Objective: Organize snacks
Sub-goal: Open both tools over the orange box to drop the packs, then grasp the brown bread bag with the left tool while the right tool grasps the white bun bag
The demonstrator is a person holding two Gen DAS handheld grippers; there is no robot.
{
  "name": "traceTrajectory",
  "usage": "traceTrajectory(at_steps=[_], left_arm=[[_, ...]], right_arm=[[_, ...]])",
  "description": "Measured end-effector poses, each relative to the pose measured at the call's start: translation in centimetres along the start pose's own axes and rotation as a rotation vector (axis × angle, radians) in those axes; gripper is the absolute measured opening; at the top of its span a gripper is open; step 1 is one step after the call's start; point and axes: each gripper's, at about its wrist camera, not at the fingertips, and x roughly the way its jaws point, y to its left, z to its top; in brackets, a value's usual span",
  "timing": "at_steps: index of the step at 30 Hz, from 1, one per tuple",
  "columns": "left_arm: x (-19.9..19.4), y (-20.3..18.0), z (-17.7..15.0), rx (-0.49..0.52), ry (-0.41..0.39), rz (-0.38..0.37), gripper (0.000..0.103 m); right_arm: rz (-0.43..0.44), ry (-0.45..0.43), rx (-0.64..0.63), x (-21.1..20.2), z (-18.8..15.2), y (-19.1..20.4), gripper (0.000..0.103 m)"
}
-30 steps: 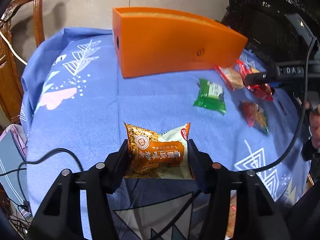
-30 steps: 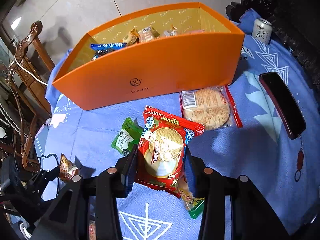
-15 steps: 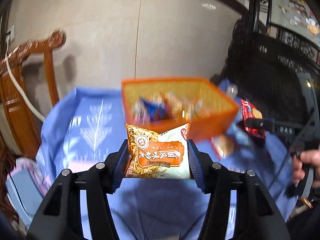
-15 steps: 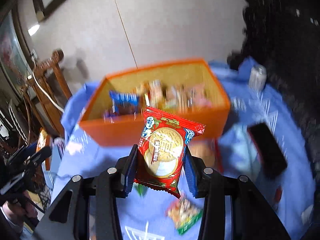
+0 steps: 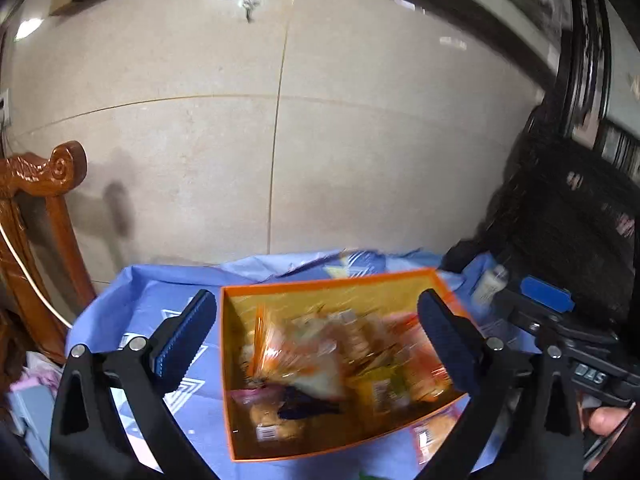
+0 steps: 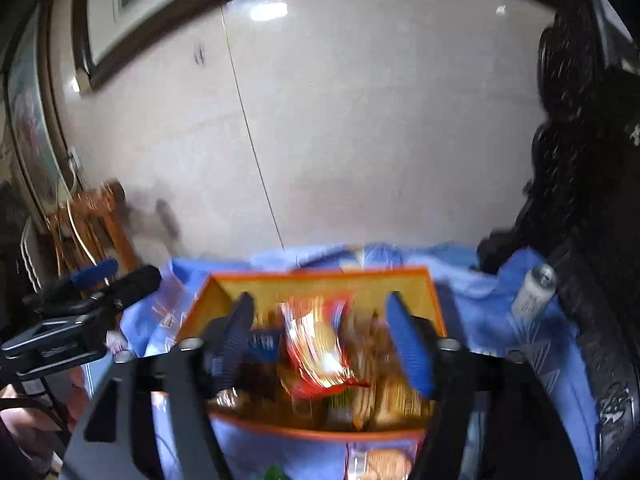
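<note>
Step in hand, by my read: drop into open orange cardboard box (image 5: pixel 240 432) on blue-clothed bench (image 5: pixel 132 300).

Left hand-held gripper (image 5: pixel 320 344) spread wide, nothing between fingers; blurred orange-and-white foil snack packet (image 5: pixel 288 360) below it, inside box.

Right hand-held gripper (image 6: pixel 320 340) also wide; blurred red foil cracker packet (image 6: pixel 320 352) over box contents, seemingly mid-fall.

Count: grippers two, box one, silver drink can (image 6: pixel 534 294) one. Packets in box many, too blurred to count. At least one loose packet (image 6: pixel 384 464) near box.

Next move likely: pull back, fetch loose packets.
</note>
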Motion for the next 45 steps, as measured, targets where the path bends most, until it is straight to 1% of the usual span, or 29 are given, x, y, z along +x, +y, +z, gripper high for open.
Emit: traceTrajectory(at_steps=[1, 2, 4, 6, 7, 9, 12, 15, 18, 21, 23, 26, 29, 34, 38, 41, 42, 44, 45], left_arm=[[-0.5, 0.2, -0.3, -0.008, -0.014, -0.006, 0.099], [-1.0, 0.4, -1.0, -0.011, -0.021, -0.006, 0.099], [-1.3, 0.8, -2.4, -0.012, -0.001, -0.001, 0.099], [-1.4, 1.3, -4.5, -0.016, 0.041, 0.002, 0.099], [-1.5, 1.5, -5.4, -0.021, 0.057, 0.001, 0.099], [-1.9, 2.2, -7.8, -0.037, 0.100, -0.003, 0.099], [-2.2, 2.8, -10.7, -0.051, 0.152, -0.005, 0.099], [-2.9, 2.4, -13.7, -0.046, 0.197, -0.014, 0.099], [-3.6, 1.2, -16.9, -0.020, 0.248, -0.034, 0.099], [-4.5, -0.1, -20.4, 0.027, 0.305, -0.048, 0.099], [-5.2, -0.7, -21.9, 0.044, 0.327, -0.050, 0.099], [-6.8, -1.3, -24.2, 0.042, 0.362, -0.059, 0.099], [-8.5, -1.5, -26.3, 0.049, 0.398, -0.042, 0.099], [-10.6, -1.8, -30.5, 0.035, 0.515, -0.016, 0.099], [-11.1, -2.3, -33.7, 0.008, 0.603, -0.028, 0.099], [-10.4, -3.2, -36.1, 0.007, 0.674, -0.017, 0.099], [-10.3, -3.4, -36.7, 0.007, 0.689, -0.012, 0.098], [-9.9, -3.5, -37.6, -0.007, 0.714, -0.012, 0.095], [-10.0, -3.8, -37.8, 0.002, 0.700, -0.001, 0.093]], right_arm=[[0.022, -0.025, -0.018, -1.0, -0.1, 0.1, 0.074], [0.031, -0.030, -0.032, -1.5, -0.6, 0.2, 0.075], [0.069, -0.008, -0.054, -2.6, -2.4, 0.2, 0.076], [0.090, 0.040, -0.068, -3.2, -4.6, 0.2, 0.076], [0.101, 0.081, -0.085, -3.5, -6.3, 0.2, 0.076], [0.110, 0.136, -0.105, -4.1, -8.7, 0.2, 0.076], [0.149, 0.229, -0.111, -5.7, -12.4, 0.9, 0.076], [0.176, 0.276, -0.118, -7.5, -15.1, 1.9, 0.076], [0.169, 0.319, -0.150, -8.6, -17.2, 2.8, 0.076], [0.200, 0.328, -0.129, -10.0, -18.0, 3.3, 0.076], [0.223, 0.314, -0.119, -11.3, -17.9, 3.8, 0.076], [0.235, 0.287, -0.128, -13.2, -17.8, 4.5, 0.076], [0.240, 0.277, -0.131, -14.5, -18.2, 4.9, 0.076], [0.254, 0.301, -0.097, -15.8, -19.9, 4.9, 0.076], [0.251, 0.331, -0.089, -16.7, -21.3, 4.9, 0.076], [0.232, 0.344, -0.092, -17.5, -22.4, 4.8, 0.076], [0.225, 0.349, -0.089, -17.7, -22.8, 4.7, 0.076], [0.213, 0.350, -0.088, -17.9, -23.4, 4.5, 0.076], [0.211, 0.349, -0.090, -17.8, -23.7, 4.5, 0.076]])
